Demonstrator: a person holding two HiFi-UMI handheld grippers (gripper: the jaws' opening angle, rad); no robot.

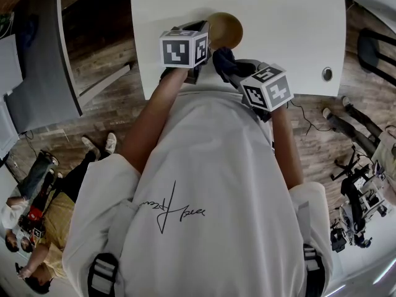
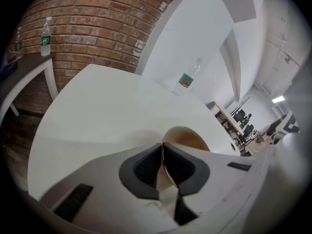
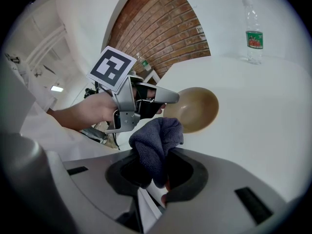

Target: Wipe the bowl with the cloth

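At the near edge of the desk (image 1: 278,17), the left claw (image 2: 163,152) is clamped on the rim of the one brown bowl (image 1: 224,30), holding it tilted. Just to its right, the right claw (image 3: 163,162) pinches the single dark blue cloth (image 3: 157,138). The wipe should go best with the bowl held steady while the cloth's bunched end is pressed around its inside.

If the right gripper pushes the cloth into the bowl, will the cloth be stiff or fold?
Probably it folds: the cloth bunches softly above the right gripper. The bowl, pinched only at its rim by the left gripper, may twist under pressure.
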